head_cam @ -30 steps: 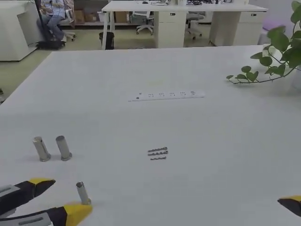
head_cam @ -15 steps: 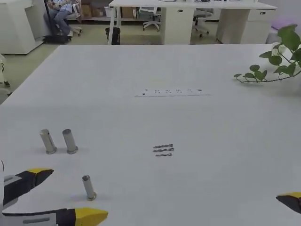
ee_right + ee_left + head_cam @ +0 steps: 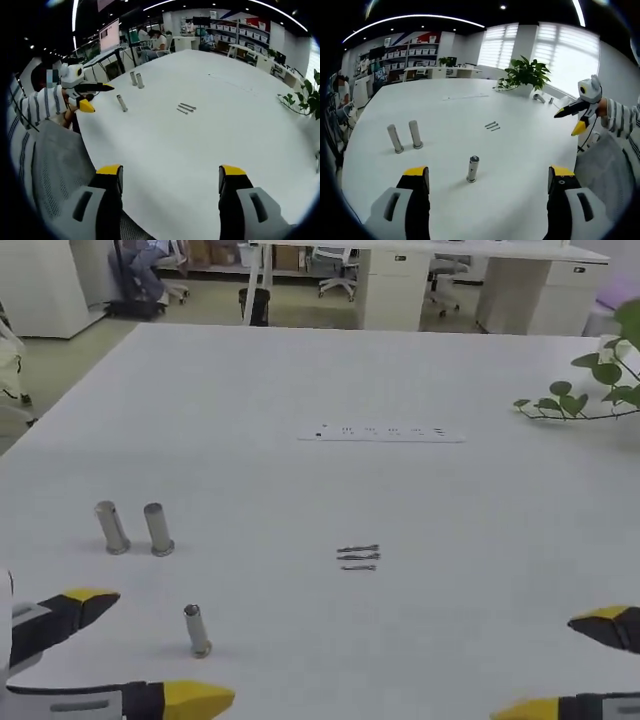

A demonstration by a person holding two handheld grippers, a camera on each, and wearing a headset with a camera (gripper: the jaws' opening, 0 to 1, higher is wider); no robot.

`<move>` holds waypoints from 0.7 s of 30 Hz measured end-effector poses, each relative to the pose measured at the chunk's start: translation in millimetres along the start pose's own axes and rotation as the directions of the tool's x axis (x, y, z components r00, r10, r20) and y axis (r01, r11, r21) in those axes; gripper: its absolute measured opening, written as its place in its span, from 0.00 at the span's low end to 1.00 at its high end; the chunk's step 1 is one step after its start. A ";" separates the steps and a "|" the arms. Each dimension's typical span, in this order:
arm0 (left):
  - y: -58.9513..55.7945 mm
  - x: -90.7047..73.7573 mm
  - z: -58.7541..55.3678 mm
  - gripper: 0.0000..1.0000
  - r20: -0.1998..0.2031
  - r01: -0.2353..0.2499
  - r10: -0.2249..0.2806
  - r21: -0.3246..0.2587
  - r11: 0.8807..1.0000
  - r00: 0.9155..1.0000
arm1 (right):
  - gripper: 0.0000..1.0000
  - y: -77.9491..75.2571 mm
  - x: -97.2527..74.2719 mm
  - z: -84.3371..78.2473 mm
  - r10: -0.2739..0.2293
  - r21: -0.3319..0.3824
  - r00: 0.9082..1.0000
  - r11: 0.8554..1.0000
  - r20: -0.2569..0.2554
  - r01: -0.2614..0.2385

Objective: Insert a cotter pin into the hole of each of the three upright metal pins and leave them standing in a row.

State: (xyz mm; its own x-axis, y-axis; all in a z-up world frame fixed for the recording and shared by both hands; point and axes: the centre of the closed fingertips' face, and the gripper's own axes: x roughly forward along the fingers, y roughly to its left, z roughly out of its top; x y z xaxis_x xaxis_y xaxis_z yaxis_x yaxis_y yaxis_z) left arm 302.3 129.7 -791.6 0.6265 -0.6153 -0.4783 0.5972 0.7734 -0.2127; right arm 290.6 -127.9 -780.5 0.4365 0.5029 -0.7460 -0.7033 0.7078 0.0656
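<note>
The left gripper, grey-bodied with yellow-tipped jaws, holds those jaws wide apart and grips nothing. Just ahead of the tips stands a short silver metal pin, a smooth round cylinder upright on a slightly wider flat foot. In the left gripper view it sits nearer the left jaw than the right and touches neither.

In the head view the right gripper hangs low at the far side of the table. Its yellow-tipped jaws are also spread and hold nothing, and it is well apart from every pin.

Beyond the nearest pin, farther from the person, two more silver metal pins of the same shape stand upright just beside each other without touching. The left one shows a small dark cross-hole near its top.

Three thin grey wire cotter pins lie flat and side by side, roughly parallel, near the middle of the table. They are between the two grippers and well clear of both, and also well apart from all three upright pins.

Everything rests on a large, smooth, matte white table. Farther back a long, flat white power strip lies on the surface, and a leafy green plant trails in at the right edge. In the left gripper view a striped sleeve shows behind the right gripper.
</note>
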 end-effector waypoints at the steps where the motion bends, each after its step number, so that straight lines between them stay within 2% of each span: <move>1: -0.1 -0.5 -0.5 0.99 -0.002 0.002 -0.002 -0.008 1.000 1.000 | 0.80 -1.8 2.1 3.6 0.001 -0.024 1.000 1.000 -0.011 -0.001; 5: -0.1 -3.0 0.3 0.99 0.004 0.003 -0.003 -0.012 1.000 1.000 | 0.78 2.2 11.2 16.1 0.048 -0.069 0.998 0.996 -0.028 -0.049; 8: 0.3 -4.8 -0.3 0.99 0.004 0.004 -0.004 -0.018 1.000 1.000 | 0.77 4.9 20.2 23.3 0.065 -0.124 0.996 0.990 -0.053 -0.071; 11: 0.6 -6.4 -1.1 0.99 0.004 0.003 -0.003 -0.026 1.000 1.000 | 0.77 11.2 32.1 29.9 0.092 -0.182 0.993 0.978 -0.079 -0.105; 14: 0.7 -7.1 -2.0 0.98 0.000 0.003 -0.003 -0.027 1.000 1.000 | 0.76 16.1 43.2 37.4 0.118 -0.213 0.989 0.968 -0.084 -0.134; 16: 0.4 -7.5 -1.7 0.98 0.001 0.005 -0.005 -0.028 1.000 1.000 | 0.74 17.2 49.6 41.8 0.127 -0.228 0.987 0.963 -0.096 -0.146; 21: 3.0 -7.5 -1.3 0.97 0.003 -0.007 0.008 -0.037 0.999 1.000 | 0.70 17.3 63.6 58.2 0.139 -0.285 0.986 0.945 -0.088 -0.159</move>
State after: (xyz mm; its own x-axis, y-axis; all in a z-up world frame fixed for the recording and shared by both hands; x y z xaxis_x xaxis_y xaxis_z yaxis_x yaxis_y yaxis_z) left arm 298.7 136.8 -789.7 0.6323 -0.6099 -0.4777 0.5735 0.7831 -0.2405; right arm 338.9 -54.8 -788.3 0.2833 0.5506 -0.7852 -0.8940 0.4479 -0.0084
